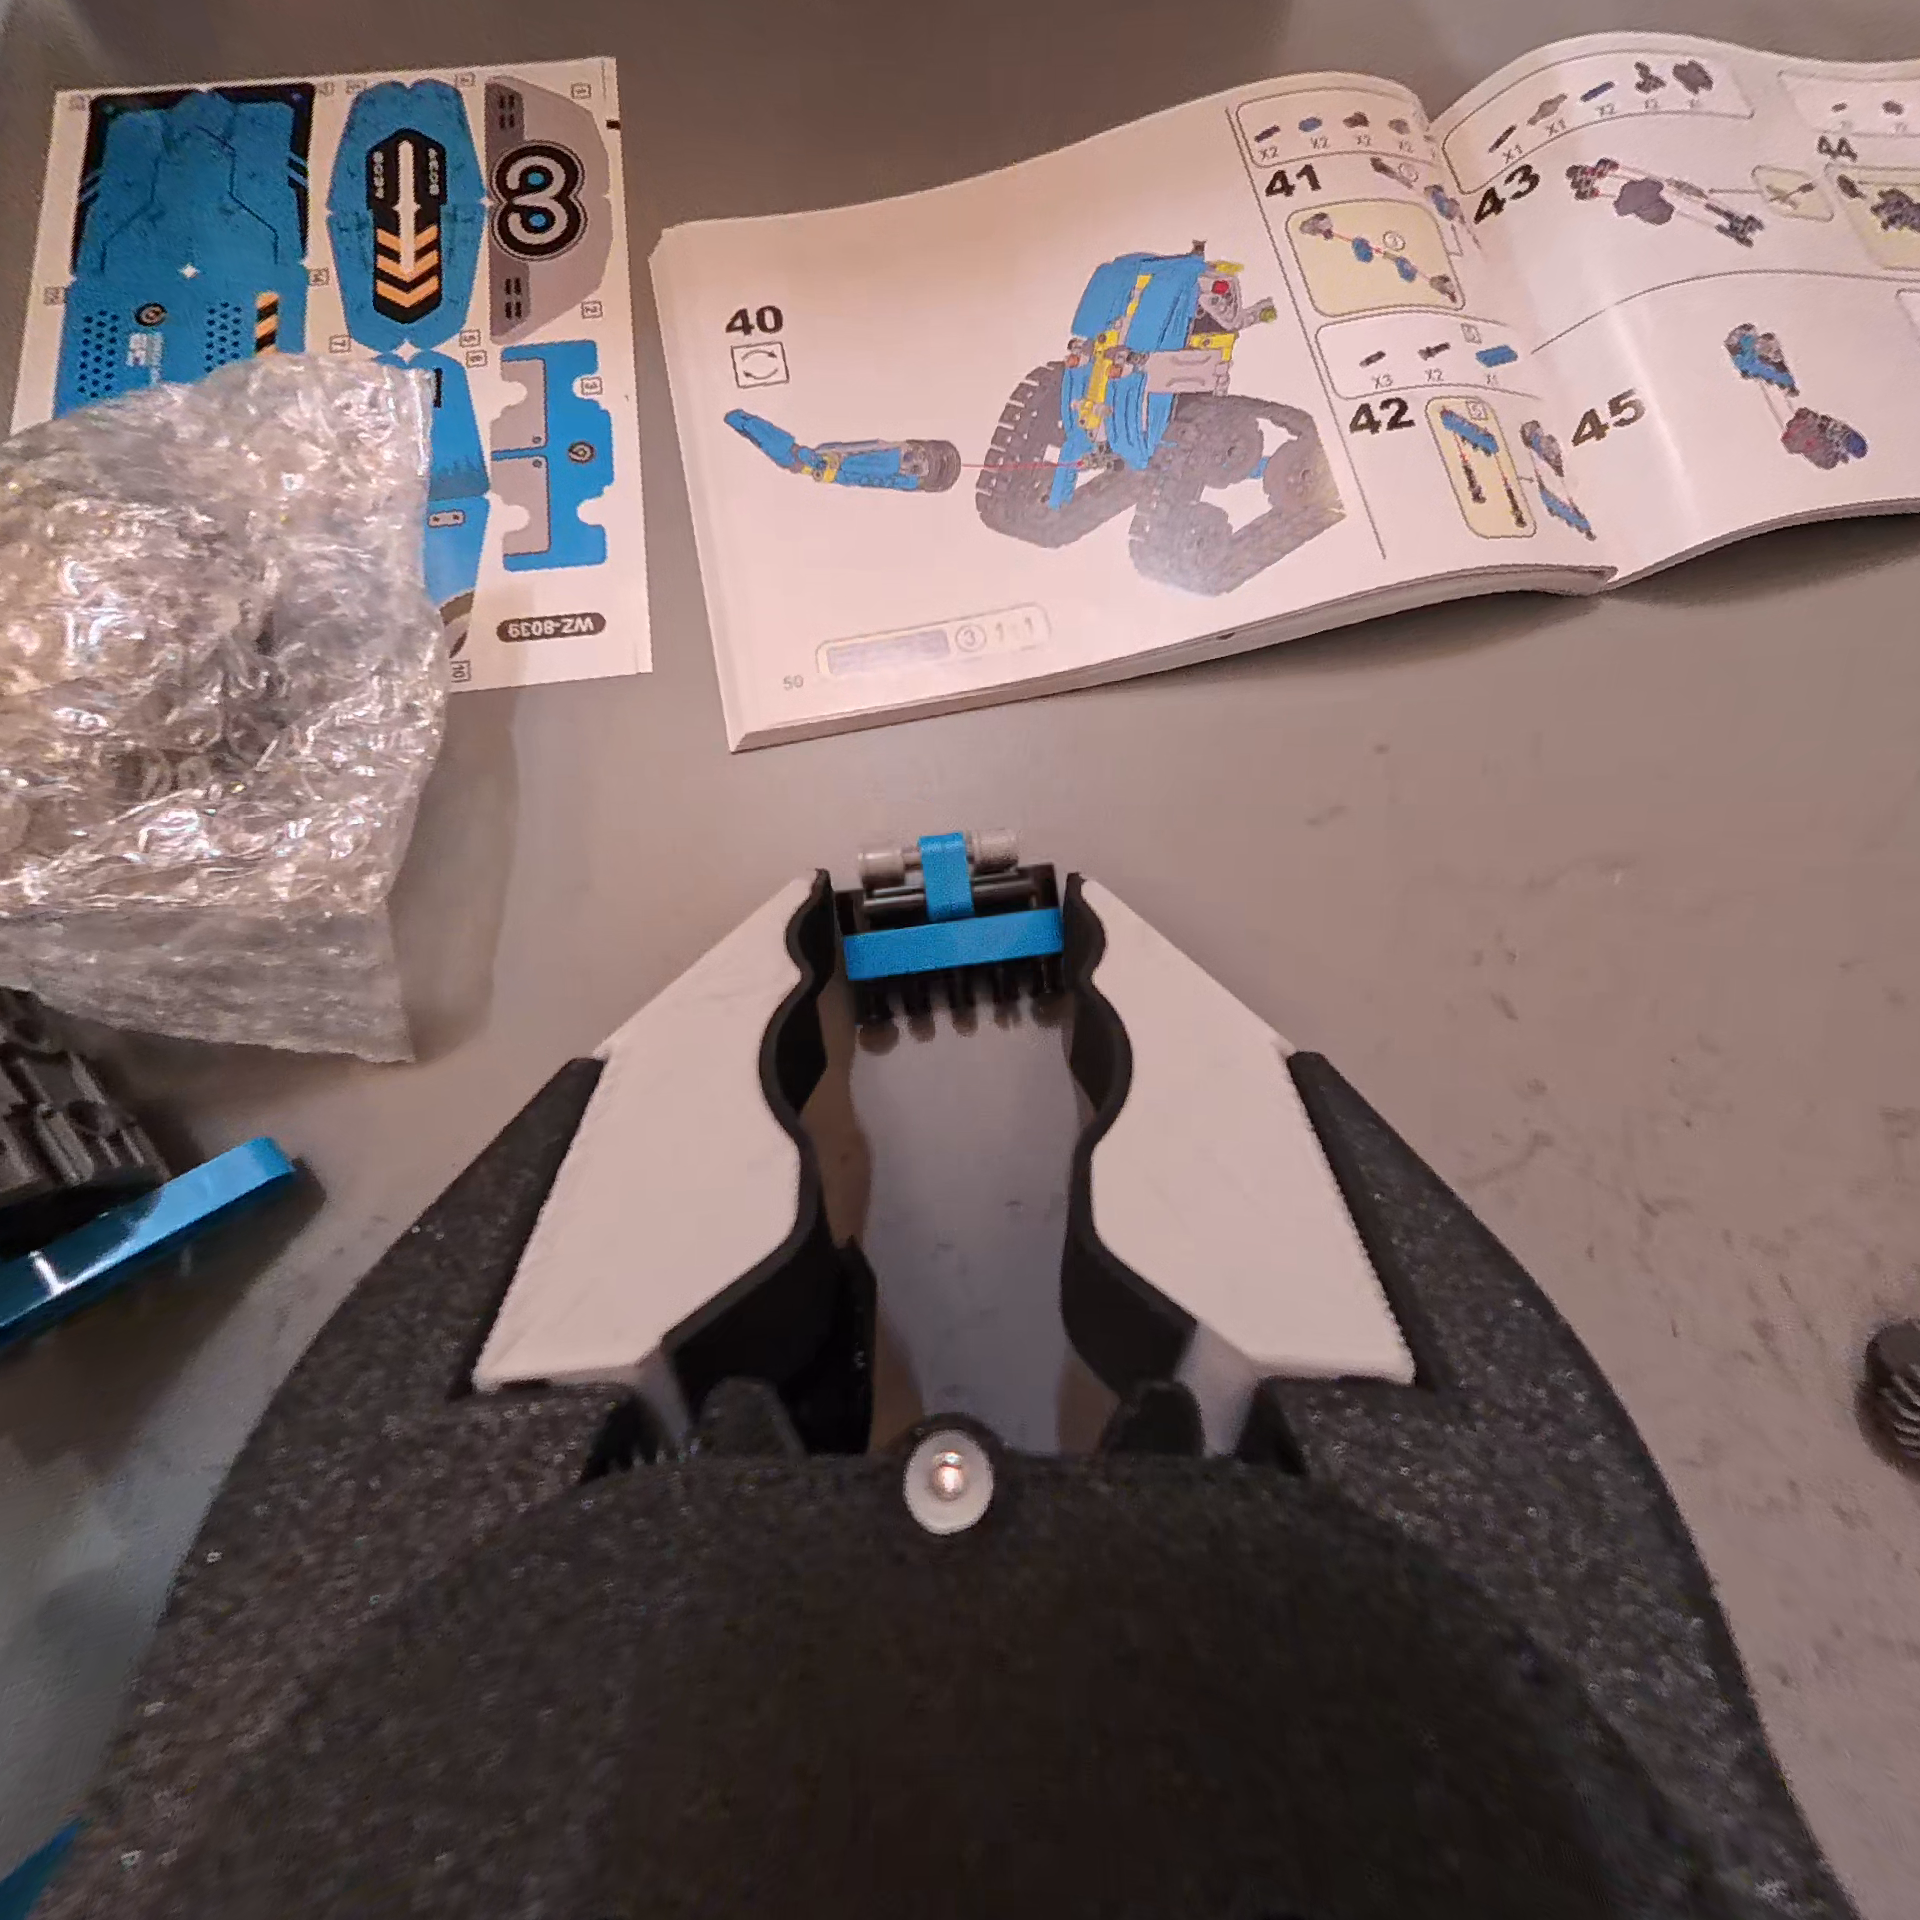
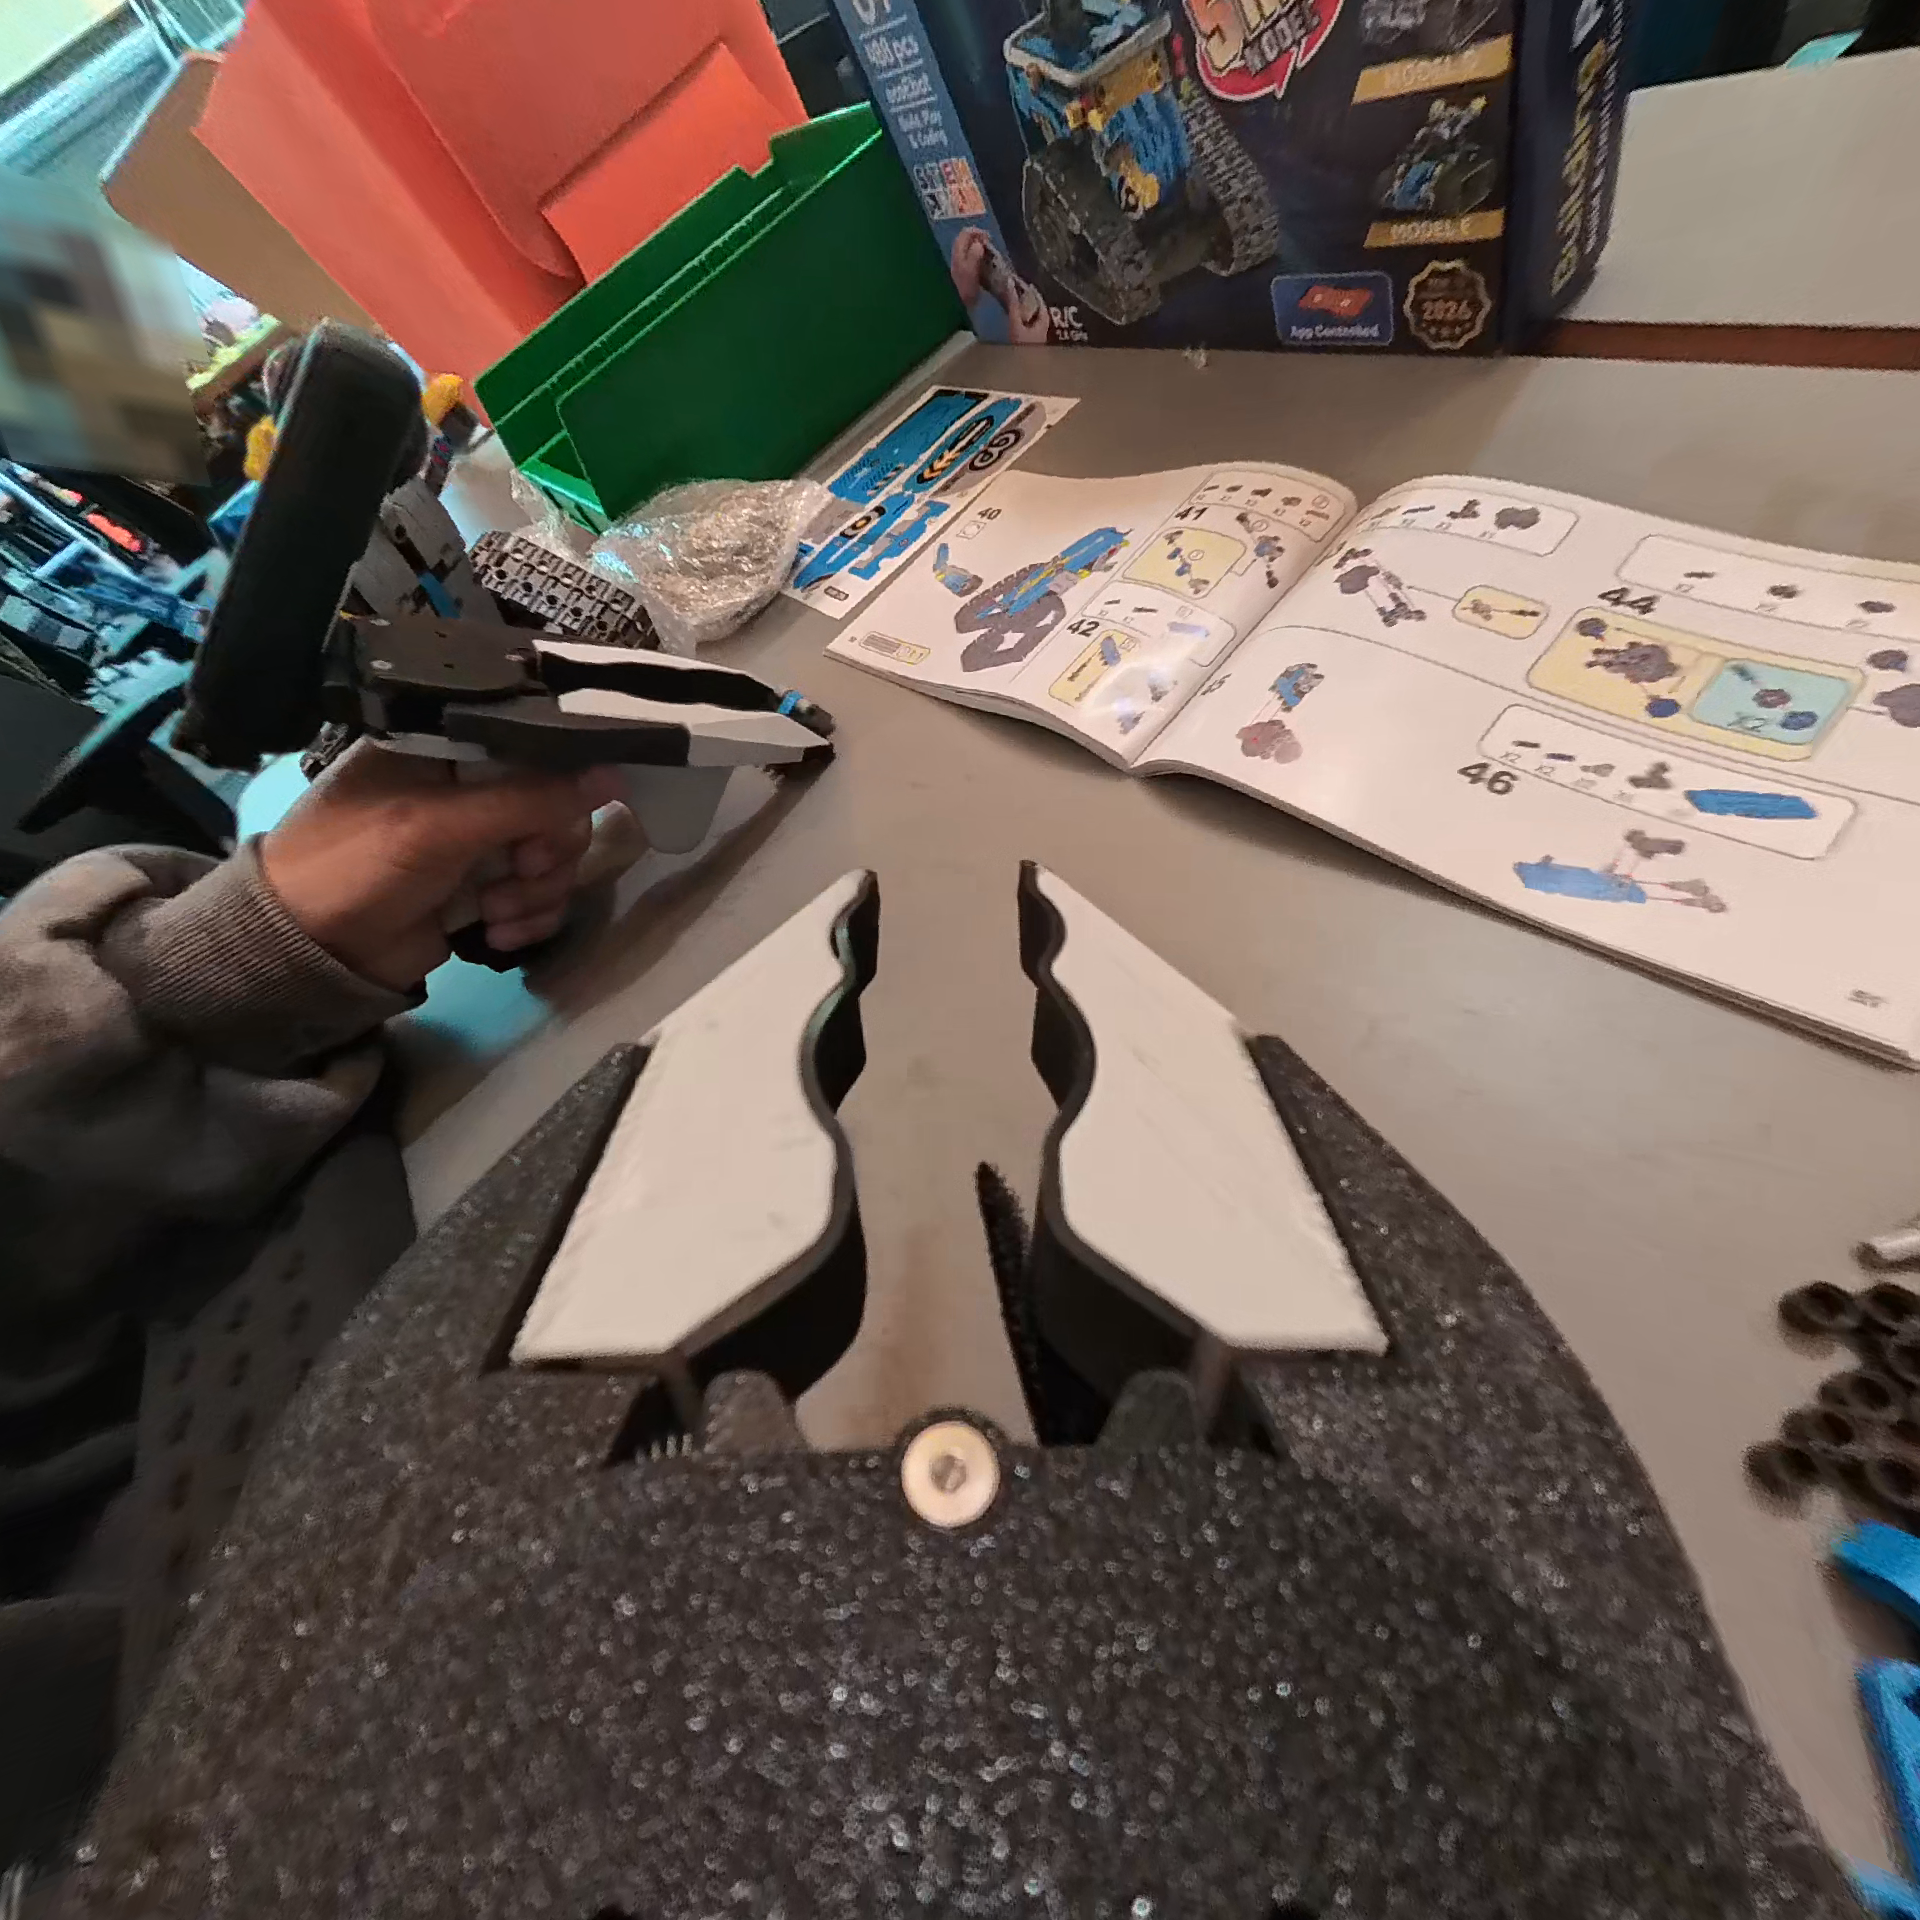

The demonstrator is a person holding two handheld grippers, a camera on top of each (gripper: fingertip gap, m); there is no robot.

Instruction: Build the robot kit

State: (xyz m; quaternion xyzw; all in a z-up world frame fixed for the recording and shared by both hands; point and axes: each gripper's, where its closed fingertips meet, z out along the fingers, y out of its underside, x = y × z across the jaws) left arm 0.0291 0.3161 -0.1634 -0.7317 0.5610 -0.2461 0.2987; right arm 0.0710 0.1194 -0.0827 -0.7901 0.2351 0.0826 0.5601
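My left gripper (image 1: 951, 935) is shut on a small blue and black brick assembly (image 1: 951, 940) with a grey pin across its far end, held just above the grey table (image 1: 1351, 935). In the right wrist view the left gripper (image 2: 816, 732) shows at the left, held by a person's hand (image 2: 436, 862), with the assembly (image 2: 800, 710) at its tips. My right gripper (image 2: 948, 883) is open and empty, its jaws a short gap apart above bare table (image 2: 1299, 1039), near the open instruction booklet (image 2: 1403, 675).
An open instruction booklet (image 1: 1195, 395), a sticker sheet (image 1: 343, 260) and a crumpled clear plastic bag (image 1: 197, 707) lie ahead. Dark track pieces (image 2: 561, 592), a green bin (image 2: 727, 343), an orange folder (image 2: 488, 135) and the toy box (image 2: 1247, 166) stand behind. Small black rings (image 2: 1849, 1392) and blue parts (image 2: 1881, 1558) lie at the right. The left gripper's tips are roughly 20 centimetres from the right gripper's.
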